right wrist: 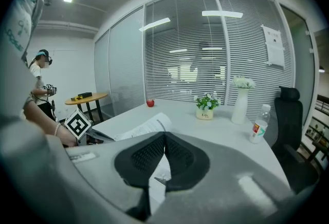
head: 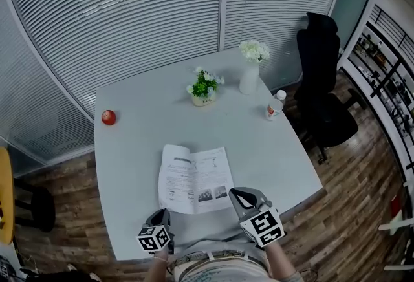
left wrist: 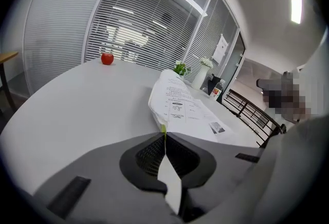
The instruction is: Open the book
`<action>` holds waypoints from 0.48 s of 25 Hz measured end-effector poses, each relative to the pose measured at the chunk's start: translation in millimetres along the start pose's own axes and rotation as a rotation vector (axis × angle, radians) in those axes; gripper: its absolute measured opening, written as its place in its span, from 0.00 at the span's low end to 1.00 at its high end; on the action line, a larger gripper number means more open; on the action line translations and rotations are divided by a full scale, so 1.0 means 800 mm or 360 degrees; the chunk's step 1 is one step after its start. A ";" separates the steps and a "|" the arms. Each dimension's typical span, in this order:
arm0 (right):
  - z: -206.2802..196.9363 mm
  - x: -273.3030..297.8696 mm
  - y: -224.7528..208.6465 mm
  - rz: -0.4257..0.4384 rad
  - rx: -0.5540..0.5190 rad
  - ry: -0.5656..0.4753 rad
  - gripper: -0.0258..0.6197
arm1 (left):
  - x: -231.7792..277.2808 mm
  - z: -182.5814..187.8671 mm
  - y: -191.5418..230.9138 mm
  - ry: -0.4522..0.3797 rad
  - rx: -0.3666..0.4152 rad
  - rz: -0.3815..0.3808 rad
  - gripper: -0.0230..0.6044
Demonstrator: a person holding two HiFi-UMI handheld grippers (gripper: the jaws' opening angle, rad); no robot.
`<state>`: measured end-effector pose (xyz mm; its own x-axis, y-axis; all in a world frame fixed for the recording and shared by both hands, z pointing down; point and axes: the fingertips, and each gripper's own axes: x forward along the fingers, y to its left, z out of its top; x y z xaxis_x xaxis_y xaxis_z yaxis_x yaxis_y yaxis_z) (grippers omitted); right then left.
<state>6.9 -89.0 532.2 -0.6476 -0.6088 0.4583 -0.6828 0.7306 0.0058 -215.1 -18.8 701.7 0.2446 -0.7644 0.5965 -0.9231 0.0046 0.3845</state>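
The book (head: 194,180) lies open on the white table (head: 142,145), near its front edge, printed pages up. My left gripper (head: 165,213) is at the book's near left corner, shut on the edge of the left page. In the left gripper view that page (left wrist: 175,94) bulges upward just beyond the closed tips (left wrist: 164,133). My right gripper (head: 234,194) is at the near right corner, jaws together on the right page. In the right gripper view printed paper shows between the pads, and the book (right wrist: 141,128) runs left from the tips (right wrist: 164,134).
A red apple (head: 108,117) sits at the table's left edge. A small potted plant (head: 204,86), a white vase of flowers (head: 250,70) and a bottle (head: 275,105) stand at the far side. A black office chair (head: 323,93) is at the right. Another person (right wrist: 41,84) stands beyond.
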 end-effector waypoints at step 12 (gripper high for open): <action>0.000 0.006 0.005 0.0013 0.0003 0.0013 0.04 | -0.016 -0.021 0.017 0.0053 -0.0023 0.0058 0.04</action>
<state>0.9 -88.8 534.8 -0.6502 -0.6004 0.4655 -0.6783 0.7348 0.0003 -226.1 1.5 711.3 0.2208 -0.7417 0.6334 -0.9273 0.0416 0.3720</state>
